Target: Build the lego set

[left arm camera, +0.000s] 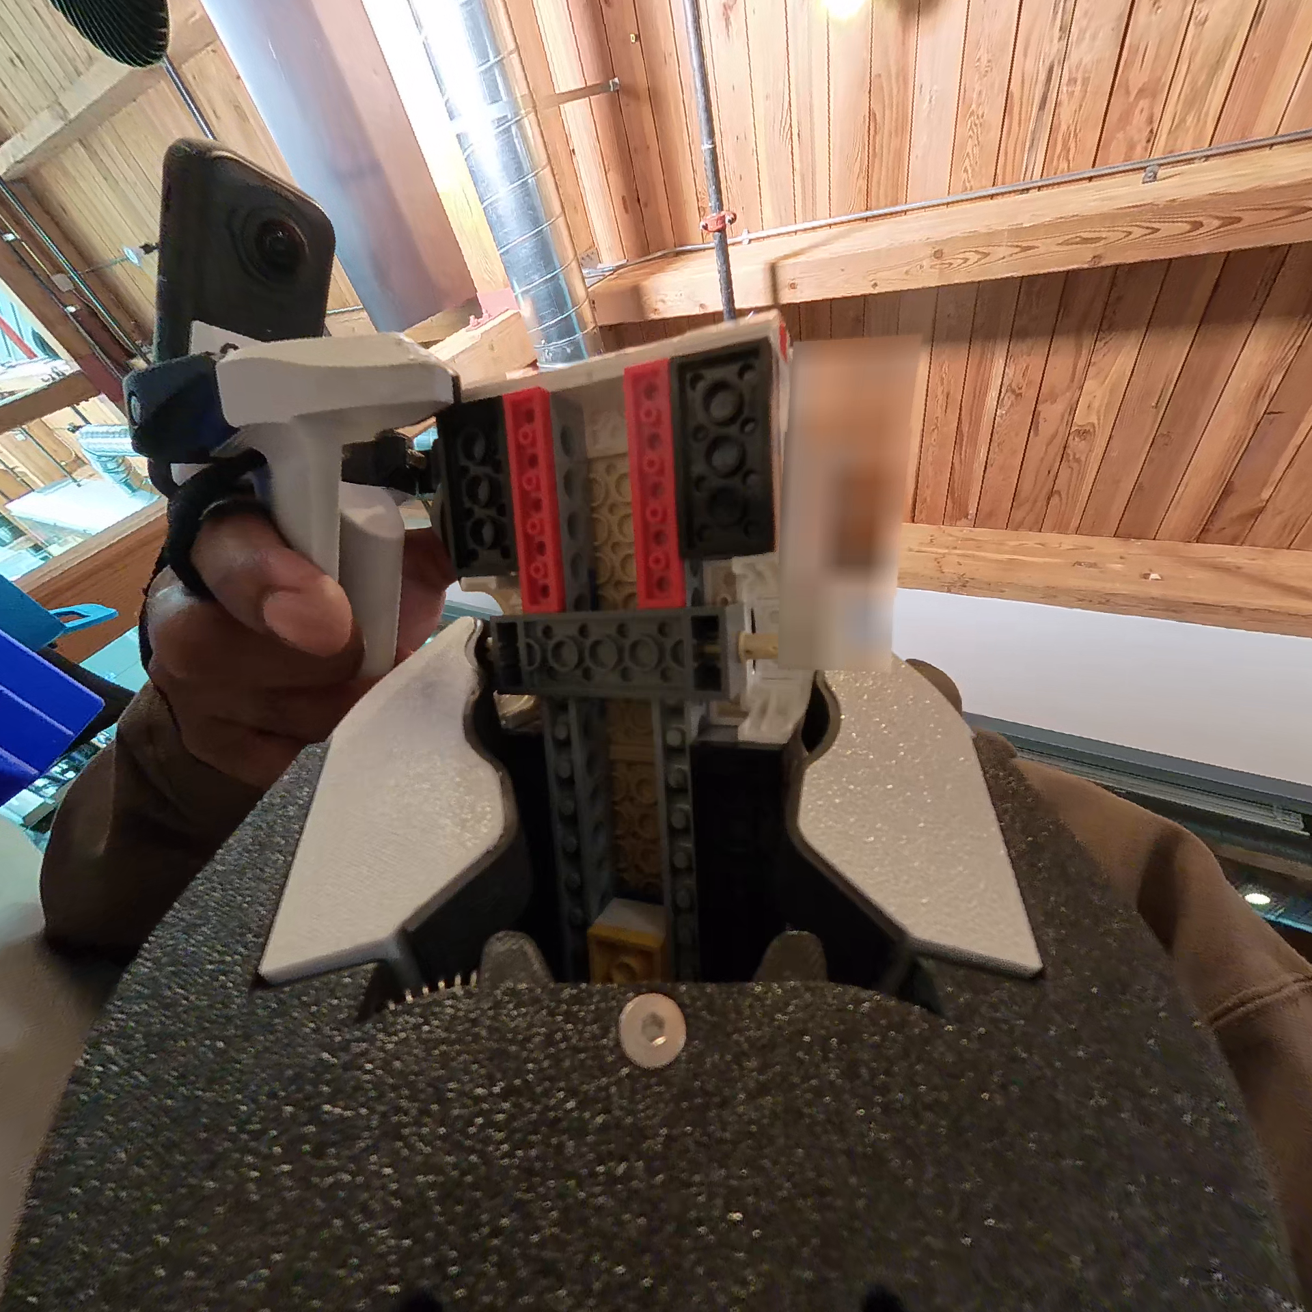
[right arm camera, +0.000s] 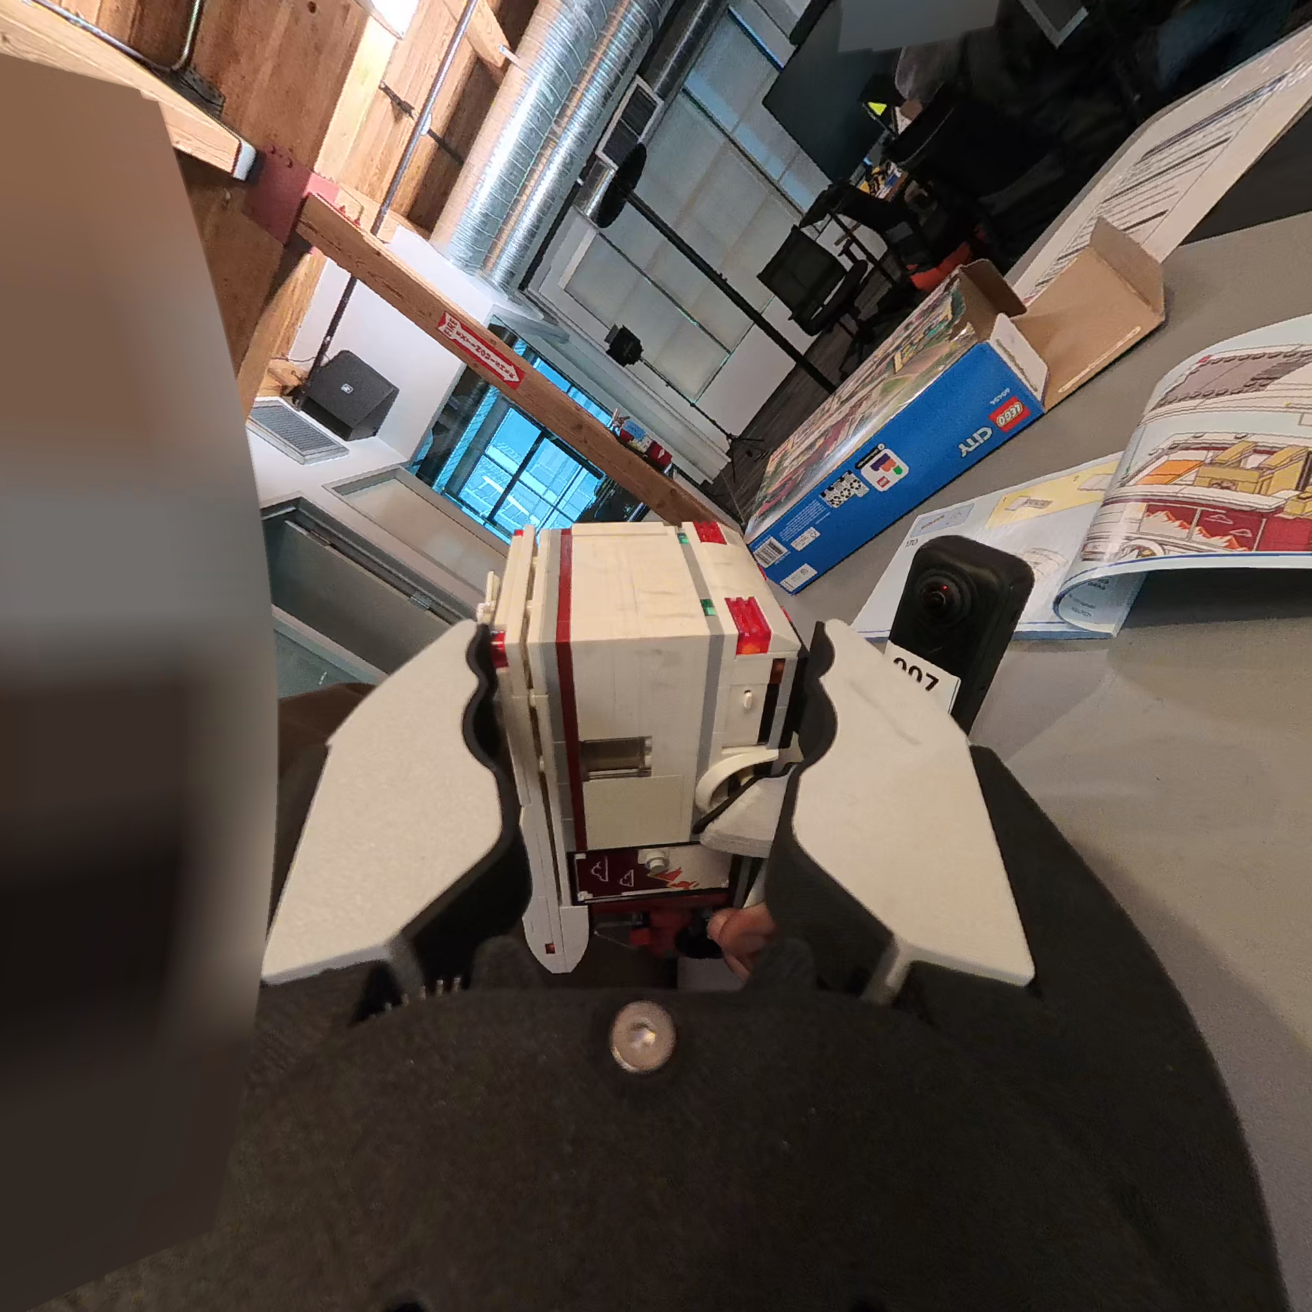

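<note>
Both grippers clamp one toy-brick vehicle model (right arm camera: 639, 710), held in the air above the grey worktop (right arm camera: 1171, 816). The right gripper (right arm camera: 646, 674) has its jaws pressed on the white body with dark red stripes, red light pieces and a small clear window. The left gripper (left arm camera: 649, 681) has its jaws closed on the studded underside (left arm camera: 610, 497), built of black, two red, grey and tan plates plus one yellow brick. A hand (left arm camera: 241, 610) grips the other gripper's white handle. On the worktop lie one blue printed toy-set box (right arm camera: 909, 454), two open instruction booklets (right arm camera: 1207, 483) and one black camera (right arm camera: 958, 610) bearing a white numbered tag.
</note>
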A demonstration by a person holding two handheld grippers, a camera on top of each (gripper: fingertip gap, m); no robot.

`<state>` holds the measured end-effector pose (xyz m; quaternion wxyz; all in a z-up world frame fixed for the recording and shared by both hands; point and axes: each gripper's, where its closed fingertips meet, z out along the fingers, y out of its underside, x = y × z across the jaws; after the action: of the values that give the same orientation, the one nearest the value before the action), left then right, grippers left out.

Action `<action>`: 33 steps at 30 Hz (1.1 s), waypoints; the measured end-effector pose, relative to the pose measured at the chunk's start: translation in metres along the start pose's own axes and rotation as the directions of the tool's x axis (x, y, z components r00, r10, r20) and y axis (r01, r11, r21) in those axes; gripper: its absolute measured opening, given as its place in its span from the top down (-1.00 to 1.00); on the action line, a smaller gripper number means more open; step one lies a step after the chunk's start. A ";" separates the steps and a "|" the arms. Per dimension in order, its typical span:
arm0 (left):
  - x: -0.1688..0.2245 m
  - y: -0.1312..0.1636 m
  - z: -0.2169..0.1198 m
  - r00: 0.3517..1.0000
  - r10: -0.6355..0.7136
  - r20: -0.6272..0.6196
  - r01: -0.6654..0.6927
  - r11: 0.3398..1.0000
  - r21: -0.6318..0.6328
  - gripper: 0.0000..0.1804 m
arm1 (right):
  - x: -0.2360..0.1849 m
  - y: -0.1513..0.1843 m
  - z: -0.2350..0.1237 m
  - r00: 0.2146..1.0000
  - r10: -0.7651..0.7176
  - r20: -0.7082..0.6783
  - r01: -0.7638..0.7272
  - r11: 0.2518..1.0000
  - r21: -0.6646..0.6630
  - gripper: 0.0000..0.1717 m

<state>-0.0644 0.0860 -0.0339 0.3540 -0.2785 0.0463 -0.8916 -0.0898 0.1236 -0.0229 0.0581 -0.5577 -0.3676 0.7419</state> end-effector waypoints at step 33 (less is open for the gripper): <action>0.009 0.012 0.003 0.998 0.037 -0.049 -0.040 0.997 -0.066 0.05 | -0.016 0.007 0.002 0.993 -0.112 -0.037 0.113 0.993 0.023 0.07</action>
<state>-0.0607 0.0710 -0.0305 0.3604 -0.2678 0.0898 -0.8890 -0.0833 0.1091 -0.0141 0.1137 -0.5485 -0.3880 0.7319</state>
